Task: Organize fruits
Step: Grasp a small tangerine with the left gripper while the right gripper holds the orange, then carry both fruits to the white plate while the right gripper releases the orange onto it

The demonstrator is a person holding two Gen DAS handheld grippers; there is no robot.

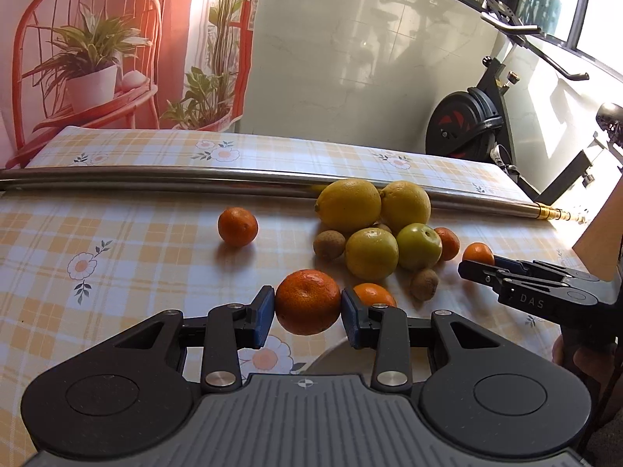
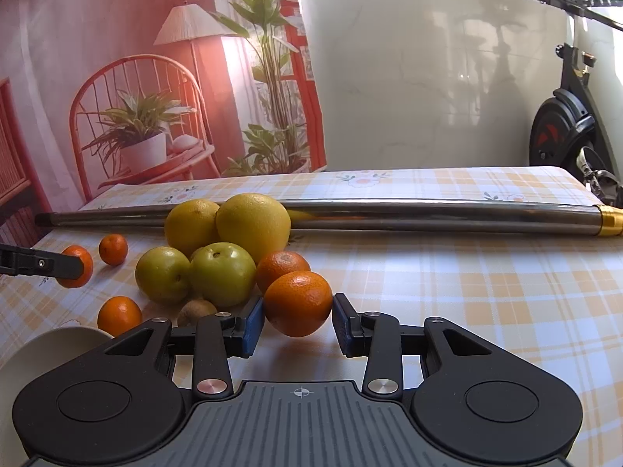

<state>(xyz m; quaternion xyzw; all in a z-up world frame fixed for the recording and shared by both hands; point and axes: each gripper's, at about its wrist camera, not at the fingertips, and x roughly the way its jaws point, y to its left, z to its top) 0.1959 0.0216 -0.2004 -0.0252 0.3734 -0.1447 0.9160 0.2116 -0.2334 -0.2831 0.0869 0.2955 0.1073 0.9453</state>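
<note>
Left gripper (image 1: 307,311) clamped on one mandarin (image 1: 307,301), right gripper (image 2: 298,317) on another (image 2: 299,302); both best lifted clear, squeezed gently, then lowered into the white bowl (image 2: 39,344).

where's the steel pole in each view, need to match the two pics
Left wrist: the steel pole crosses the table's far side from the left edge to its gold tip at right, behind the two lemons.
Right wrist: the pole runs from the left to its gold tip at the right edge, again behind the lemons.
Shared landmark: the exercise bike, far right in both.
</note>
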